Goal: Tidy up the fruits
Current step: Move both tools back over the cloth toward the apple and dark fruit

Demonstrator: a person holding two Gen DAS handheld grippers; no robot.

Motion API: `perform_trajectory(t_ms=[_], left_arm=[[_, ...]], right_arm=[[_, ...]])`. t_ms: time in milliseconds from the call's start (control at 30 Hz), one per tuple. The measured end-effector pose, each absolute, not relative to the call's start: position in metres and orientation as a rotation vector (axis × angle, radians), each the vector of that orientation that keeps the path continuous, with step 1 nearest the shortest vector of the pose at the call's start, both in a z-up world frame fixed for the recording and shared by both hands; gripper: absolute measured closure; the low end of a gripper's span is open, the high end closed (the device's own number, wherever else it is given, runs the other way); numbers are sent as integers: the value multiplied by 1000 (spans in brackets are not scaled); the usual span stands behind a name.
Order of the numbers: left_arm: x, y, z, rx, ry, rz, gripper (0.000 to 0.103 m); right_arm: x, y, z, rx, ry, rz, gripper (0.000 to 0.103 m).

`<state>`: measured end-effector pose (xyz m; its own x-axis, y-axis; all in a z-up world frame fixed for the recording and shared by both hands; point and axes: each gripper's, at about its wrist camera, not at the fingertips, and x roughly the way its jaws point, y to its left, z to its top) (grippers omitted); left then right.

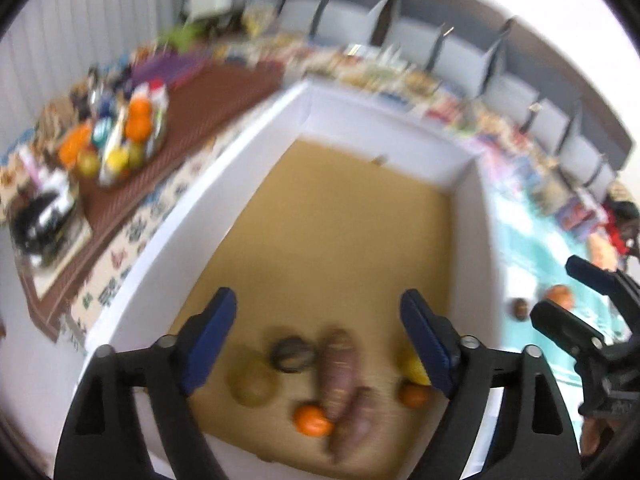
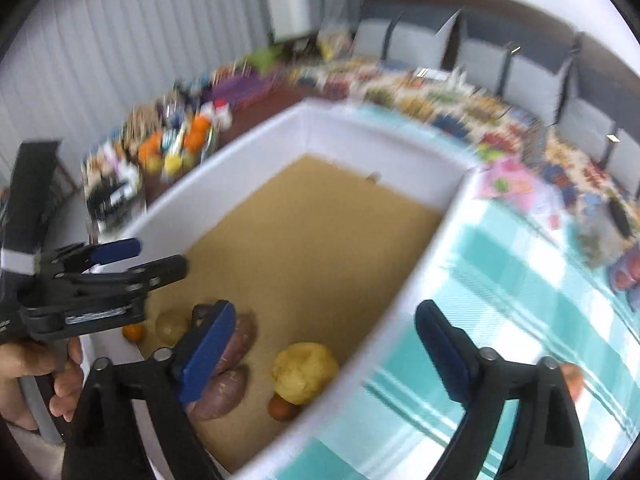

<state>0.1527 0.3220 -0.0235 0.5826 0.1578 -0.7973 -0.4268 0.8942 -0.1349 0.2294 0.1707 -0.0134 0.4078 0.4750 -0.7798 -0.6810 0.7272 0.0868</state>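
Left wrist view: I am holding both the left gripper and right gripper released and empty over the box, risking knocking piled fruit.

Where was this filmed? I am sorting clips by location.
Probably a meeting or dining room: a long table under a teal checked cloth, a row of grey chairs along it, and vertical blinds behind.
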Motion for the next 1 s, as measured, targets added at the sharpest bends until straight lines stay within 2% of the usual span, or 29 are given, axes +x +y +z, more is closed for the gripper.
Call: perform_trajectory(t_ms=[133, 267, 467, 600, 733, 800, 900, 1000], left_arm=[[129, 249, 8, -292, 783, 197, 9], [113, 157, 6, -220, 768, 25, 6], [134, 36, -96, -127, 946, -165, 6], [170, -15, -158, -80, 1019, -164, 6], [204, -49, -172, -43, 974, -122, 5], [223, -64, -175, -26, 952, -133, 1], [251, -85, -179, 87, 942, -124, 0], [265, -85, -180, 58, 942, -119, 0]], right_arm=[[208, 91, -6, -230, 802, 640, 2], [173, -9, -51, -235, 803, 470, 2], [139, -133, -137, -166, 911, 235, 2], [142, -191, -166, -127, 922, 77, 2], [156, -224, -178, -90, 917, -19, 2], [164, -237, -183, -11, 949, -4, 0], [166, -237, -184, -15, 949, -10, 0], [163, -236, -186, -10, 948, -9, 0]])
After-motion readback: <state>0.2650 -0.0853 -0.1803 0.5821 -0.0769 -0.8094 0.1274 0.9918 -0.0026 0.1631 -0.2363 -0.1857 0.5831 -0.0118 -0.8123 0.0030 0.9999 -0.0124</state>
